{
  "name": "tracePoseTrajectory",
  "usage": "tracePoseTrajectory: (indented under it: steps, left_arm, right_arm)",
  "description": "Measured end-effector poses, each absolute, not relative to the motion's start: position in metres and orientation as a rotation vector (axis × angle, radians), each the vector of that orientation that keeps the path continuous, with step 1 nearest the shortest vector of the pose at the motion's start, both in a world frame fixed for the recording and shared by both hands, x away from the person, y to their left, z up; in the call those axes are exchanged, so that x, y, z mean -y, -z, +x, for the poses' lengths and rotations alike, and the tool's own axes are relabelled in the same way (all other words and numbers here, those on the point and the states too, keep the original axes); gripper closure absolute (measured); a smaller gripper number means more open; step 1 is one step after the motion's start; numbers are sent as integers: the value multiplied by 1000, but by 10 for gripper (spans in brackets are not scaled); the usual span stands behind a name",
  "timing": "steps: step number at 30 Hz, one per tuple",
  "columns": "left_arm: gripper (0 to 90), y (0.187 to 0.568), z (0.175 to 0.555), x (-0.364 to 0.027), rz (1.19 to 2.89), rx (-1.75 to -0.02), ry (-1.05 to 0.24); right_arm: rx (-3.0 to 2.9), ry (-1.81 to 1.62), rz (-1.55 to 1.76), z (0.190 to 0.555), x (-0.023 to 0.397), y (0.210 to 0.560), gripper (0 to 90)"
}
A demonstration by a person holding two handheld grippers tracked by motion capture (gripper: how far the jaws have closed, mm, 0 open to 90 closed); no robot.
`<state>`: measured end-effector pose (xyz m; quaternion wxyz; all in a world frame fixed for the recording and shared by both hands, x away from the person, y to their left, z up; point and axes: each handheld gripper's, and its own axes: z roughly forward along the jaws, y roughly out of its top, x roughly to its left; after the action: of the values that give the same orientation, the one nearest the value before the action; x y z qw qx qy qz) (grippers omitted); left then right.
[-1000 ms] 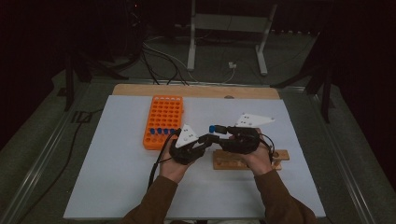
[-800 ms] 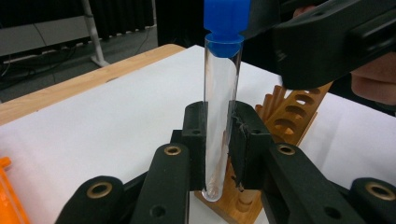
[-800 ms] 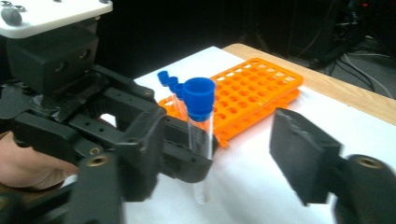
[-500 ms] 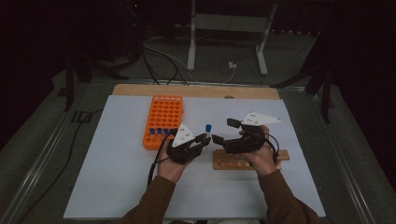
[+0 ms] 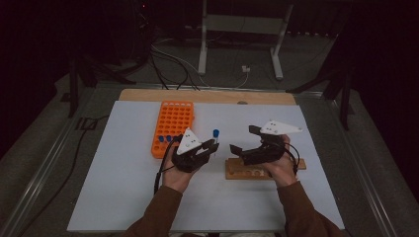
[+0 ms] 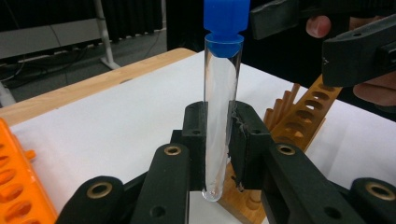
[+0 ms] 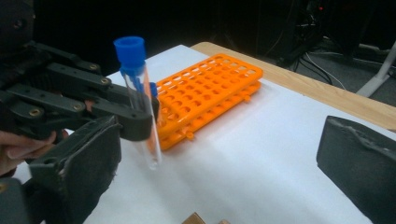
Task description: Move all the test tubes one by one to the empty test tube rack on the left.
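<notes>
Currently the left gripper (image 6: 217, 140) clamps a clear glass tube with blue plastic cap (image 6: 220, 107) upright at frame centre; the right gripper (image 5: 243, 139) (jaws just opened) stands wide, empty.

One capped tube (image 6: 219, 112), one orange rack (image 5: 173, 127), one wooden rack (image 5: 257, 170), two grippers.

Orange tube rack (image 5: 174, 127) lies on the white desk (image 5: 118, 182), a few blue-capped tubes (image 5: 165, 138) standing in its near row. Wooden rack (image 5: 247, 170) sits to its right, well apart. Metal stand legs (image 5: 239, 47) and cables (image 5: 170, 61) on the floor beyond.
</notes>
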<state>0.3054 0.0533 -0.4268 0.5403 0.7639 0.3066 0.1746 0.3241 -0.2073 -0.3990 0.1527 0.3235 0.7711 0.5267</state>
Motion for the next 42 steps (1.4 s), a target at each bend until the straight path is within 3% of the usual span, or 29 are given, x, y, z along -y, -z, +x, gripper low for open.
tracePoseTrajectory:
  steps: [42]
  left_arm:
    - [783, 416, 304, -130, 1705, -871, -514]
  right_arm:
    - [-2097, -1428, 1058, 318, 271, 420, 0]
